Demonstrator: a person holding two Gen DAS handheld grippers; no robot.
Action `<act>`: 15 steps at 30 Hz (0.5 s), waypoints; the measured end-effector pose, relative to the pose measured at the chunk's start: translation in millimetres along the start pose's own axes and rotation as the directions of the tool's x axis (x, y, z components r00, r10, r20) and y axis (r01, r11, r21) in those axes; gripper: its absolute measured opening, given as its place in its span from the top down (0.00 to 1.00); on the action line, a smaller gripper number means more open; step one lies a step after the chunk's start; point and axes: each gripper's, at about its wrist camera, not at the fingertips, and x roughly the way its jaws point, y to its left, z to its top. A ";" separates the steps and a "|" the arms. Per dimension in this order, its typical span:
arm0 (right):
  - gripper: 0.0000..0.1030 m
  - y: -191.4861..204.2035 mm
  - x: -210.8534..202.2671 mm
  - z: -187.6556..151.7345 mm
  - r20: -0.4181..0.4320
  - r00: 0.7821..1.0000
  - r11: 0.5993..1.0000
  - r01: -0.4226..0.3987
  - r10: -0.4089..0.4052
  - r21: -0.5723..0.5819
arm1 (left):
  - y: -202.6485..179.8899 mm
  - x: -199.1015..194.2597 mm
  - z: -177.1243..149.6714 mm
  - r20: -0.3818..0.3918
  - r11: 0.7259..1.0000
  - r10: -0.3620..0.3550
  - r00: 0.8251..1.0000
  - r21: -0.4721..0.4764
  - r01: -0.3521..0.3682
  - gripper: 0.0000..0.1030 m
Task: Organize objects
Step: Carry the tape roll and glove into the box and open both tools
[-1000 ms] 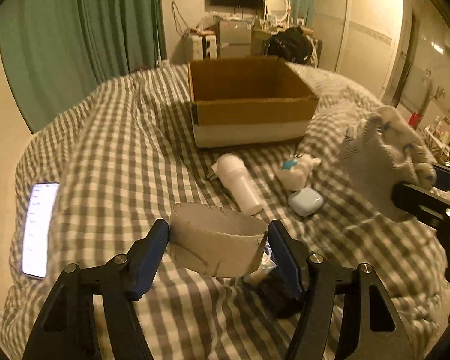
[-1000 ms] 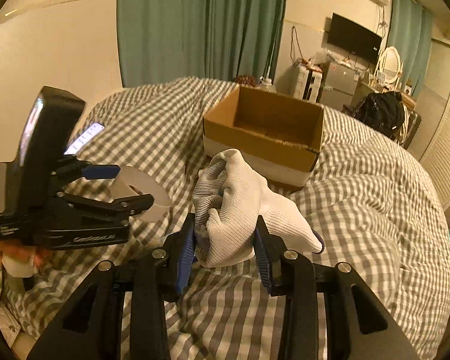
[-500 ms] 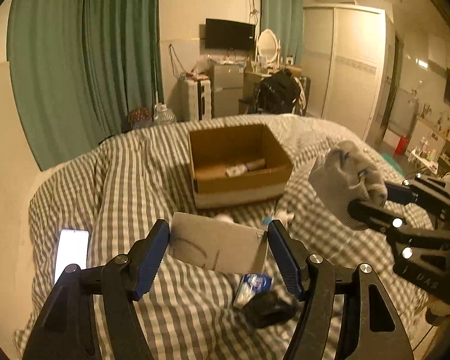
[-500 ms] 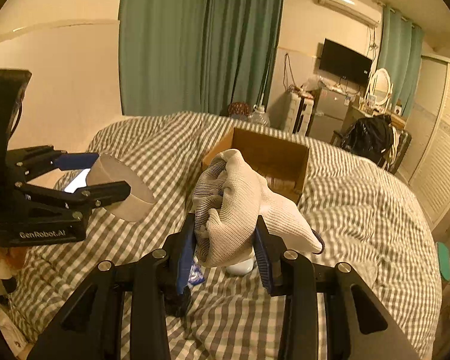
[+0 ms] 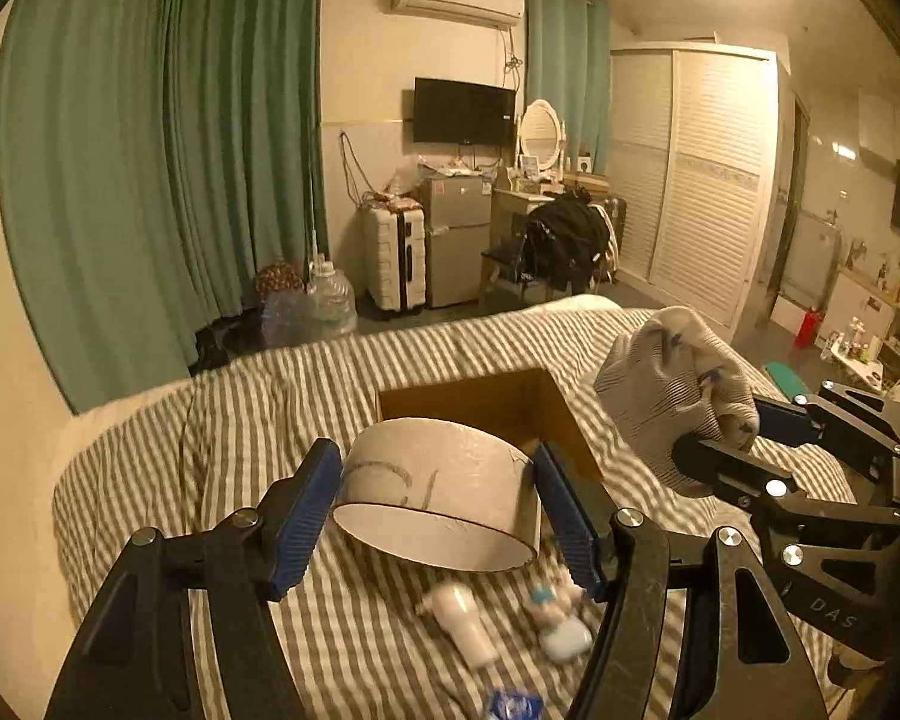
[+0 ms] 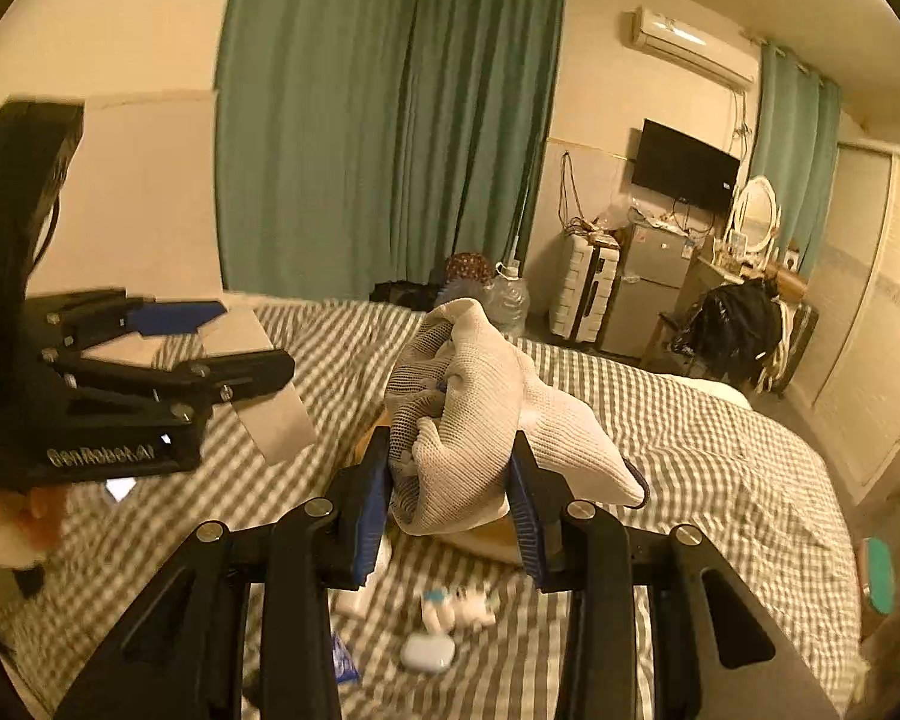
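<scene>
My left gripper [image 5: 435, 507] is shut on a wide cardboard tape ring [image 5: 438, 498] and holds it high above the checked bed, in front of the open cardboard box [image 5: 480, 399]. My right gripper [image 6: 450, 501] is shut on a bundled white knit glove [image 6: 474, 420], also raised over the bed. The glove [image 5: 672, 396] shows at the right of the left wrist view; the left gripper and ring [image 6: 264, 390] show at the left of the right wrist view. The glove hides most of the box in the right wrist view.
On the bed below lie a white bottle [image 5: 462, 618], a small white toy [image 6: 459, 606], a white earbud case [image 6: 427, 651] and a blue packet [image 5: 513, 707]. A phone [image 6: 120, 487] glows at the left. Green curtains, a suitcase and a fridge stand beyond the bed.
Both grippers have risen well above the bed with the ring and the glove still held. The views now look further over the box into the room.
</scene>
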 end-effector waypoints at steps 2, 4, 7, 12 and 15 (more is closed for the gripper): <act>0.65 -9.9 14.8 13.4 -0.002 1.000 1.000 0.003 -0.003 0.010 | -1.2 13.7 14.6 0.006 1.000 0.005 1.000 0.010 -0.005 0.33; 0.65 -19.5 30.9 24.2 -0.018 1.000 1.000 -0.013 0.013 0.025 | -1.7 32.3 29.1 -0.003 1.000 0.013 1.000 0.027 -0.013 0.33; 0.65 -37.6 60.2 39.9 -0.047 0.997 0.995 -0.055 0.059 0.078 | -1.2 60.2 45.0 -0.024 0.999 0.024 0.999 0.033 -0.024 0.33; 0.65 -60.3 107.3 52.3 -0.089 0.992 0.990 -0.075 0.086 0.123 | 2.7 113.2 54.1 -0.063 0.999 0.043 0.997 0.028 -0.042 0.33; 0.65 -77.8 145.8 50.3 -0.133 0.985 0.982 -0.090 0.113 0.166 | 7.5 150.3 42.6 -0.110 0.999 0.041 0.993 0.011 -0.040 0.33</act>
